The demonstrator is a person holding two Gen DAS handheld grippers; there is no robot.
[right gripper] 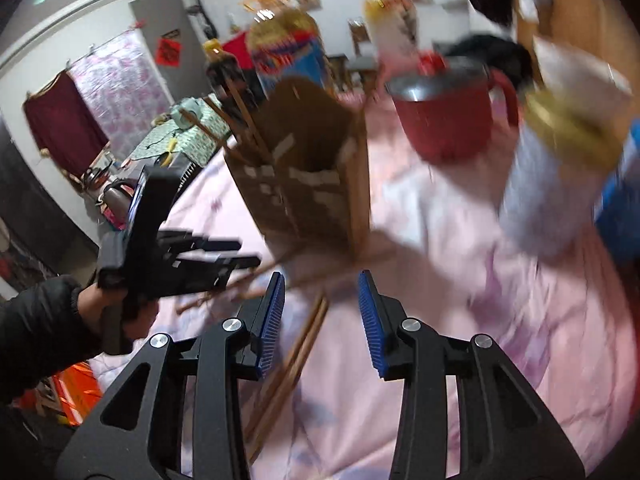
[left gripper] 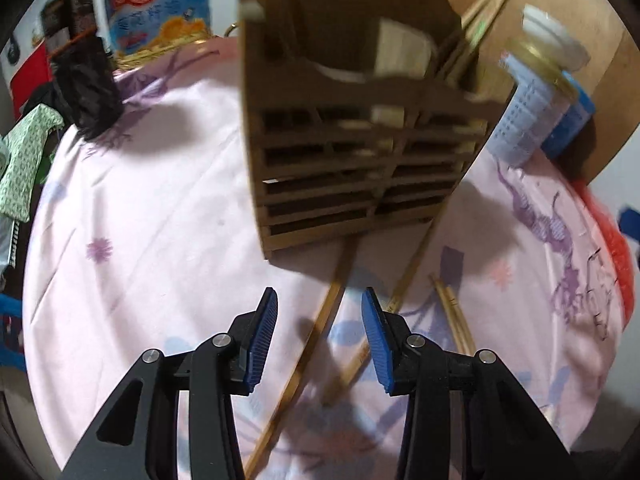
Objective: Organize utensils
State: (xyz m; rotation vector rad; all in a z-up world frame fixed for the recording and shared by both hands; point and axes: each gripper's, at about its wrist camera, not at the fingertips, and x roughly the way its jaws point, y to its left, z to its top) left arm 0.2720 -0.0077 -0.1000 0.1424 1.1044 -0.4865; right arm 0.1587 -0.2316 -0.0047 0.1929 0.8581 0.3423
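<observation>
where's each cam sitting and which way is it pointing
Left wrist: on the left gripper, looking down over loose chopsticks at the wooden holder; only its own open fingers show.
Right wrist: on the right gripper, facing the holder from another side; its open fingers, the left gripper and the hand holding it show.
Shared: holder, chopsticks, pink cloth.

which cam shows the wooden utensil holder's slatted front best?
Left wrist. The wooden utensil holder shows its slatted front fairly sharply, with chopsticks standing in it. The right wrist view gives only a blurred corner and side panels.
</observation>
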